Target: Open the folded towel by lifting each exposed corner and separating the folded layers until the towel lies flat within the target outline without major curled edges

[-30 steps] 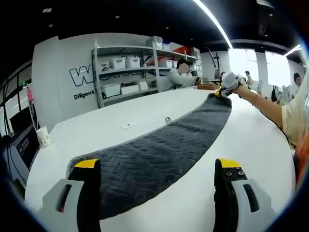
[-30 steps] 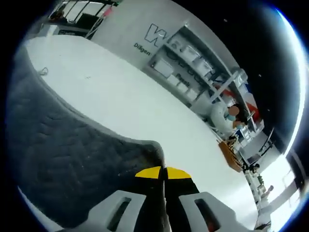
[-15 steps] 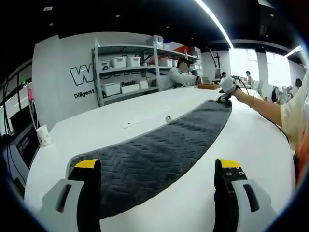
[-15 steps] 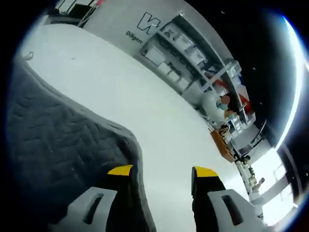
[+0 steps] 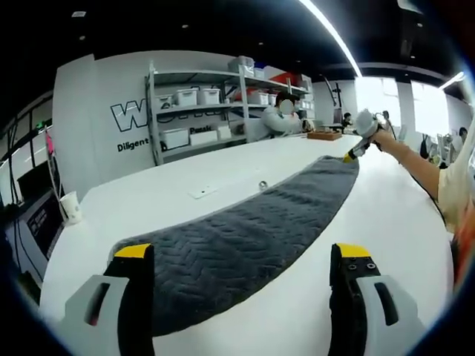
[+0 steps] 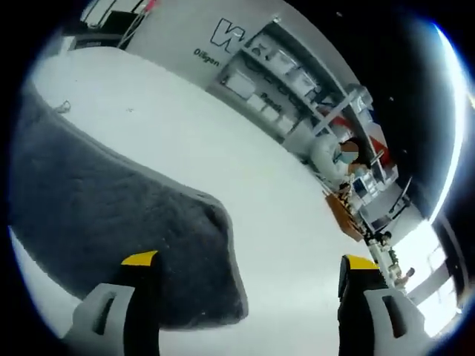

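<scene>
The near left corner of the towel in the left gripper view is hidden behind the left gripper's own jaw. Its far end is too small there to show whether the edge lies flat or curls. The right gripper is tiny at that far end, so its jaw gap cannot be read in that view. The small objects on the bench are too small to identify. In the right gripper view, the towel's long run is cut off by the picture's left edge, and the wall lettering is blocked by shelving.
</scene>
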Demonstrator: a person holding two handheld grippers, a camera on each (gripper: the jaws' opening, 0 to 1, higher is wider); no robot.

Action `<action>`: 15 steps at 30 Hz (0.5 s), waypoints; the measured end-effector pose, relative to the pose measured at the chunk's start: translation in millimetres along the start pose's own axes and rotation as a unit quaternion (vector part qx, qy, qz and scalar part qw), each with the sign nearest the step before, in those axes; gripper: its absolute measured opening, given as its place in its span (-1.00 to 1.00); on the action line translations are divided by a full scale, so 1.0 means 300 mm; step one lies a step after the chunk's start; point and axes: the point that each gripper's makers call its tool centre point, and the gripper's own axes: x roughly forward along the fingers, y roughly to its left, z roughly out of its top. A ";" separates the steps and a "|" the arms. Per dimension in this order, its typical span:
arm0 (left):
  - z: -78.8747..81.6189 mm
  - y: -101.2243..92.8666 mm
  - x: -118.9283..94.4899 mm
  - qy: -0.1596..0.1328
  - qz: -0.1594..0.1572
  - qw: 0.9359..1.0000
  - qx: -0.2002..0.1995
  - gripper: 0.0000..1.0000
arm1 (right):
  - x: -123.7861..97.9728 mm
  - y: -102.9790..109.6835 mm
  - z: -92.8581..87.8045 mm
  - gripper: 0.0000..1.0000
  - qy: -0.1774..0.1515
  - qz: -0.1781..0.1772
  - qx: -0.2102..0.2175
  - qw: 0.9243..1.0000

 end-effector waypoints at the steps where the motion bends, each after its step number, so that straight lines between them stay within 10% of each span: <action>1: 0.002 0.000 -0.003 -0.001 -0.003 1.000 0.001 0.99 | -0.017 0.024 0.011 0.99 -0.010 0.014 0.008 1.000; 6: 0.019 0.010 -0.015 -0.019 -0.012 0.999 -0.031 0.99 | -0.065 0.134 0.042 0.99 -0.034 0.074 0.053 0.995; 11: 0.014 0.047 -0.024 -0.018 0.006 0.999 -0.028 0.99 | -0.137 0.353 0.084 0.99 -0.055 0.194 0.118 0.972; 15: 0.016 0.069 -0.031 -0.021 0.017 0.999 -0.032 0.99 | -0.168 0.443 0.096 0.99 -0.063 0.222 0.099 0.968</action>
